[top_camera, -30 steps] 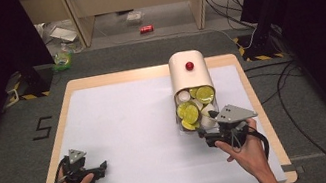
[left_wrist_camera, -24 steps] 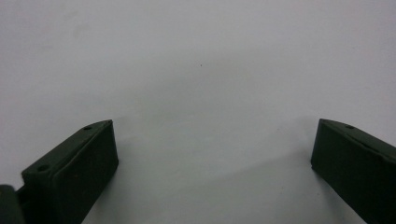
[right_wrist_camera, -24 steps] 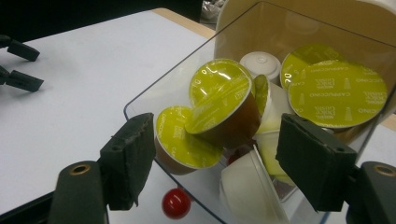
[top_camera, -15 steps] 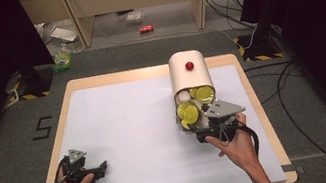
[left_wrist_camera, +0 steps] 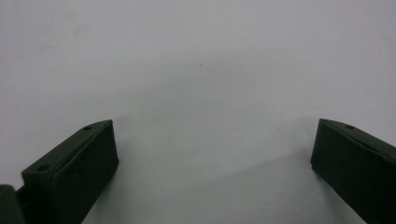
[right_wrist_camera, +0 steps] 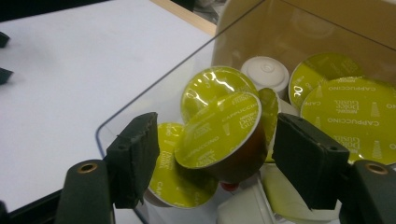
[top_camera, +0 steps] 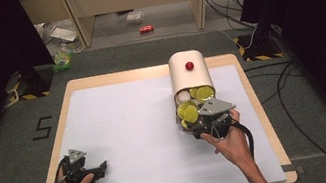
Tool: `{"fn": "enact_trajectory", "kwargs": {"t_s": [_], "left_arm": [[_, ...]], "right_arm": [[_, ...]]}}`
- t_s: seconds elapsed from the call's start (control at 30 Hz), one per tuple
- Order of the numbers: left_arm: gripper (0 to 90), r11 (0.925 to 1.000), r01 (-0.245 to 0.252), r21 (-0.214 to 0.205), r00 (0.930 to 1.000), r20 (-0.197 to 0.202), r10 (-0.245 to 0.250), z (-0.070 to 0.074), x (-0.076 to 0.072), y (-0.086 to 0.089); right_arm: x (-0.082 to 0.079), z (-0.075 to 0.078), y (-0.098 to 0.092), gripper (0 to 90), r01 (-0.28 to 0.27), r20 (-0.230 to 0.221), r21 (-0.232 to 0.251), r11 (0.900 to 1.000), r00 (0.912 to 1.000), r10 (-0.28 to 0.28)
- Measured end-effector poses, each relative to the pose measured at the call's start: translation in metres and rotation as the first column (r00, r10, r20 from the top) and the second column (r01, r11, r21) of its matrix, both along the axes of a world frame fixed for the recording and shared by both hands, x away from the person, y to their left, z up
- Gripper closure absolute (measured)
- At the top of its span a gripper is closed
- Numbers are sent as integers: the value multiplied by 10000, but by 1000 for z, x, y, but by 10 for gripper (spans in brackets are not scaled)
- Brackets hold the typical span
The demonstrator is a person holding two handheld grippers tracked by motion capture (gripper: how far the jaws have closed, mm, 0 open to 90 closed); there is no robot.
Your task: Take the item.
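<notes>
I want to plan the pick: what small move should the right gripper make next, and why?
Probably close the right gripper a little more on the tilted yellow-lidded capsule. The capsule sits between the jaws, which have just been closing, yet gaps remain on both sides. It lies in the capsule container, on top of other capsules.

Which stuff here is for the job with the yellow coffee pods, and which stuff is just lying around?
For the job:
- right gripper, jaws just closing around a pod
- yellow-lidded capsule between them
- cream dispenser holding the other pods
- clear tray at its front

Just lying about:
- left gripper, open, idle on the table
- red can on the floor
- cables
</notes>
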State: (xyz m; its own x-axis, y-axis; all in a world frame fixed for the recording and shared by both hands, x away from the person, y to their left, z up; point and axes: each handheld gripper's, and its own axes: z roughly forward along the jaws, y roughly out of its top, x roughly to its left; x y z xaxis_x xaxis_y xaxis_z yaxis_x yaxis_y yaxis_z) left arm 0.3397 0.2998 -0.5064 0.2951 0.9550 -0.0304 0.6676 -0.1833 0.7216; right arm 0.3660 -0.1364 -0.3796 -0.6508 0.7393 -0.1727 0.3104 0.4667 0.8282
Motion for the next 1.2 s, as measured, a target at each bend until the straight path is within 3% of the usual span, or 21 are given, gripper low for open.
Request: {"fn": "enact_trajectory", "kwargs": {"t_s": [0.33,0.47,0.6,1.03,1.2], "left_arm": [[0,10000,13,12,10000,-10,-13,0,0,0],[0,10000,-1,-3,10000,-1,1,0,0,0],[0,10000,1,1,10000,-2,-1,0,0,0],[0,10000,1,-3,10000,-2,-1,0,0,0],[0,10000,-1,-8,10000,0,1,0,0,0]], "right_arm": [[6,-3,6,366,359,120,-687,9970,9993,-351],[10,-6,5,391,600,42,-660,9960,9982,-598],[10,-5,3,471,672,-10,-699,9953,9977,-674],[7,2,-2,575,370,177,-104,9993,9992,-368],[7,2,-1,577,328,179,-130,9994,9993,-326]]}}
